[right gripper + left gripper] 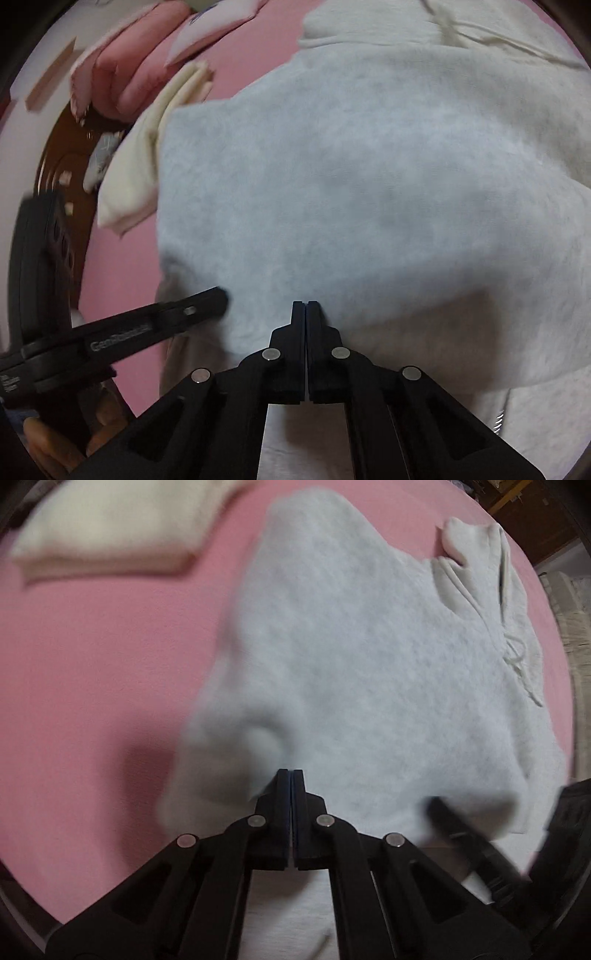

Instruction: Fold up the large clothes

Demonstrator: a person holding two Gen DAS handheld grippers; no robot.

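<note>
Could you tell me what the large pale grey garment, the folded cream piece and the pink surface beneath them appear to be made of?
The large pale grey garment looks like soft fleece or brushed knit: a fuzzy, matte nap. The folded cream piece seems a similar plush fabric, though blur hides its weave. The pink surface looks like a smooth, matte cloth sheet with fine, even texture.

white lettering along the arm of the left tool [192, 310] in the right wrist view — blurred, seemingly starting "gen" — otherwise unreadable; nothing else legible.

Both matte-black tongs [292, 773] [306, 304] have round silver pivot pins and white lettering.
</note>
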